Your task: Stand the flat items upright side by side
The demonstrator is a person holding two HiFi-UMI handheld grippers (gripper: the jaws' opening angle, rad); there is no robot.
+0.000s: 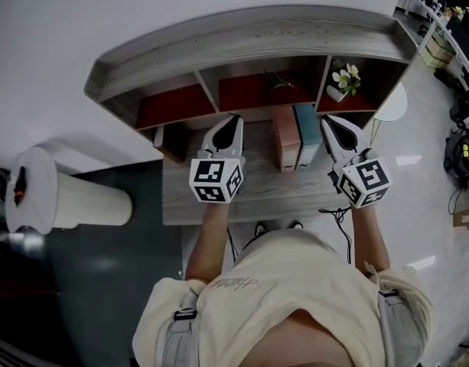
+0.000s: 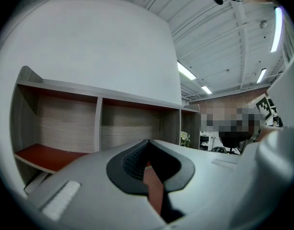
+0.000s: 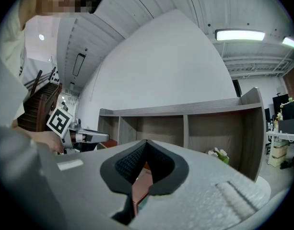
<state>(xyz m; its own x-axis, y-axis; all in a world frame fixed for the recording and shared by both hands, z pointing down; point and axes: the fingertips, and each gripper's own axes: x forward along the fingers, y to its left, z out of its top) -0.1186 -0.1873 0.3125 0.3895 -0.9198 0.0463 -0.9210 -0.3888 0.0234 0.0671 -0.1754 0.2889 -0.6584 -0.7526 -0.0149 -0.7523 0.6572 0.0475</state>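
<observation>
Head view: we judge the task nearly done. The pink flat folder [image 1: 284,138] stands upright beside the teal flat folder [image 1: 305,134]; our left gripper [image 1: 235,119] and right gripper [image 1: 327,121] are closed on nothing.

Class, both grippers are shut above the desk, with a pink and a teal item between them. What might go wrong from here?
1. The pink item and teal item touch side by side; gripping one may well drag or topple the other.
2. The right gripper, jaws shut, is close beside the teal item and might knock it.
3. The potted plant sits in the shelf compartment just behind; a reach could tip it.
</observation>
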